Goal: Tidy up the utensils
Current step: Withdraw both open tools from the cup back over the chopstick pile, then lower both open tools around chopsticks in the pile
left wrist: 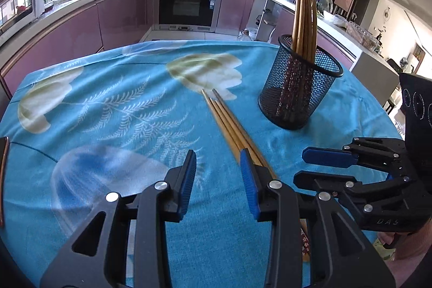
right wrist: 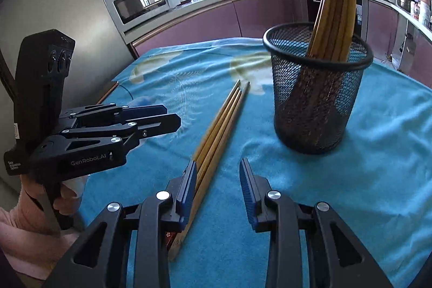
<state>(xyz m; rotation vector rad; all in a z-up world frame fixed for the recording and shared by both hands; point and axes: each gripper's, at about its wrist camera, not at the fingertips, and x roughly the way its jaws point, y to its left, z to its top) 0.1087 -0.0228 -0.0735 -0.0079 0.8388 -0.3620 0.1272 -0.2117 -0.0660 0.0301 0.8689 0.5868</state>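
Several wooden chopsticks lie in a bundle on the blue tablecloth; they also show in the right wrist view. A black mesh holder with several chopsticks standing in it sits to their right; it shows in the right wrist view too. My left gripper is open and empty, its right finger over the bundle's near end. My right gripper is open and empty, its left finger beside the bundle. Each gripper shows in the other's view, the right one and the left one, both open.
The table under the blue floral cloth ends at a far edge before purple kitchen cabinets and an oven. A microwave stands on the counter at left.
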